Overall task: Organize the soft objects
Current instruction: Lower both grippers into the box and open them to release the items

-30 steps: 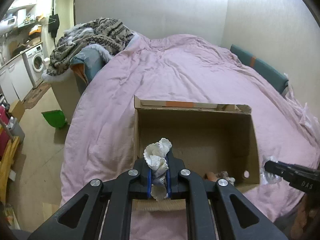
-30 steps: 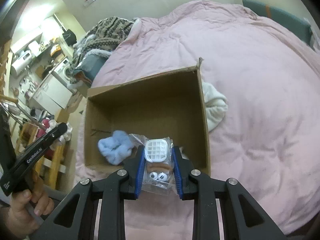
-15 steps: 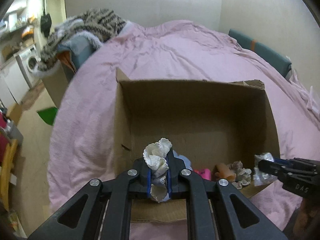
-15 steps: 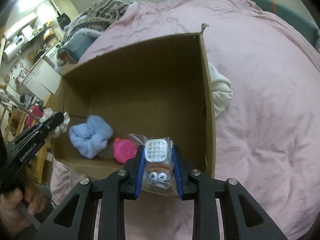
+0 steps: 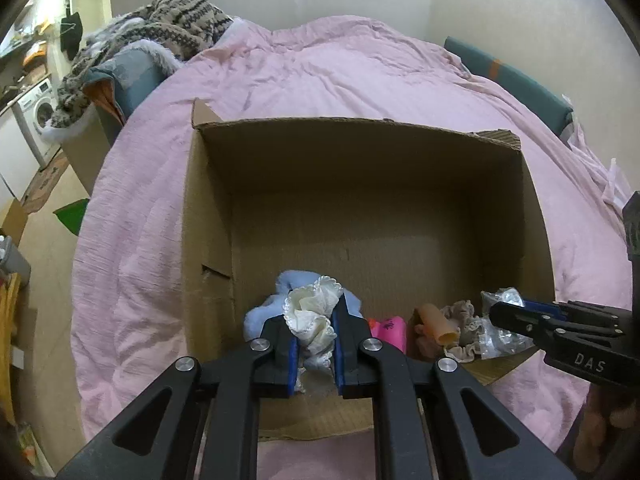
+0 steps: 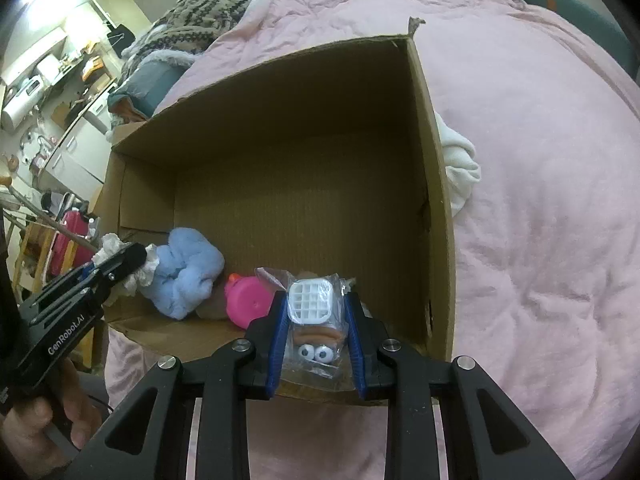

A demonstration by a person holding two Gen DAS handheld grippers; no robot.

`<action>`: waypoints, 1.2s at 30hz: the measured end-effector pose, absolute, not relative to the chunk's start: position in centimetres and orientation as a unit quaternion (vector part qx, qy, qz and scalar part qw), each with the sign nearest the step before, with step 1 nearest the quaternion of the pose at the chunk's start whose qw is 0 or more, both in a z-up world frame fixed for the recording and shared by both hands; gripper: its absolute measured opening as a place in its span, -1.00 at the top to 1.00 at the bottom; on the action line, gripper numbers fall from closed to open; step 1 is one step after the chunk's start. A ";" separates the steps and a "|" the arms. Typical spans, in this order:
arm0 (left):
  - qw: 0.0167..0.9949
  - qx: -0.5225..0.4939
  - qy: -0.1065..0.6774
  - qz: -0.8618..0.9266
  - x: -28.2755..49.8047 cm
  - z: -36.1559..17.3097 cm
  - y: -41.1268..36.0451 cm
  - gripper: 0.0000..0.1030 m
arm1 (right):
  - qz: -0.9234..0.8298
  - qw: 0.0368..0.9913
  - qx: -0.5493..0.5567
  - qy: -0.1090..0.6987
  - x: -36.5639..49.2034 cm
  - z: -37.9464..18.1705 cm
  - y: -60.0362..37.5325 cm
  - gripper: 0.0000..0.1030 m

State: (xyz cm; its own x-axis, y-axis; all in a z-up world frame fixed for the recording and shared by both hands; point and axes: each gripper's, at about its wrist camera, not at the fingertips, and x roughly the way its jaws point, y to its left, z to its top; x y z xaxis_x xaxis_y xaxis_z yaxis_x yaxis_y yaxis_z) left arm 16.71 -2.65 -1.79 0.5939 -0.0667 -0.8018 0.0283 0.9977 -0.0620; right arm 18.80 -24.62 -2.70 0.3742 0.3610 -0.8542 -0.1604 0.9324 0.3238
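Soft things [image 6: 185, 276] in box [image 6: 434, 208] on bed [image 6: 540, 160]

"DAS" — right tool [image 5: 504, 314]; "GenRobot.AI" — left tool [image 6: 120, 268].

A pink duvet [image 5: 360, 76] covers the bed — on it, a cardboard box [image 5: 208, 216] and a white cloth [image 6: 460, 168].

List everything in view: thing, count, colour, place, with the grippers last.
cardboard box: 1, brown, open, on the bed
duvet: 1, pink, covering the bed
fluffy scrunchie: 1, light blue, in the box
pink toy: 1, in the box beside it
beige scrunchie: 1, in the box
white cloth: 1, outside the box's right wall
patterned blanket: 1, brown, far left
washing machine: 1, white, left
left gripper: shut on white lace scrunchie
right gripper: shut on bagged toy
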 end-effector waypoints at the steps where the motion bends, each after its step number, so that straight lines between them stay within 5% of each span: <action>1: 0.892 -0.021 0.451 -0.028 16.7 -1.9 -2.7 0.72 | 0.159 0.823 0.096 0.537 18.8 -2.7 -24.6 0.45; 9: 0.891 -0.013 0.451 -0.043 16.5 -1.9 -3.3 0.62 | 0.158 0.820 0.104 0.541 18.9 -2.8 -24.7 0.43; 11: 0.892 -0.013 0.450 -0.042 16.5 -1.7 -3.4 0.46 | 0.158 0.820 0.106 0.540 18.8 -2.7 -24.7 0.42; 15: 0.898 -0.017 0.438 -0.040 16.1 -1.2 -3.4 -0.18 | 0.158 0.818 0.114 0.541 18.9 -2.8 -25.0 0.39; 20: 0.902 -0.015 0.430 -0.035 16.0 -0.7 -3.5 -0.22 | 0.156 0.819 0.122 0.539 18.9 -2.8 -25.4 0.25; 22: 0.902 -0.020 0.430 -0.039 16.1 -0.6 -3.4 -0.22 | 0.158 0.822 0.127 0.532 18.8 -2.5 -25.6 -0.06; 36: 0.918 -0.037 0.394 -0.014 15.4 1.5 -2.3 -0.22 | 0.143 0.857 0.113 0.482 18.4 0.0 -25.9 -0.34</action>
State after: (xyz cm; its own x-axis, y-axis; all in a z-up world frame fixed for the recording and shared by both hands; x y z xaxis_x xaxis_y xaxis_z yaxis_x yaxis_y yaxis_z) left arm 15.43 -2.27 1.51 0.6890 -0.0553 -0.7227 -0.0024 0.9969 -0.0786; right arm 18.35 -25.88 0.01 0.4941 0.3536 -0.7942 -0.1357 0.9337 0.3313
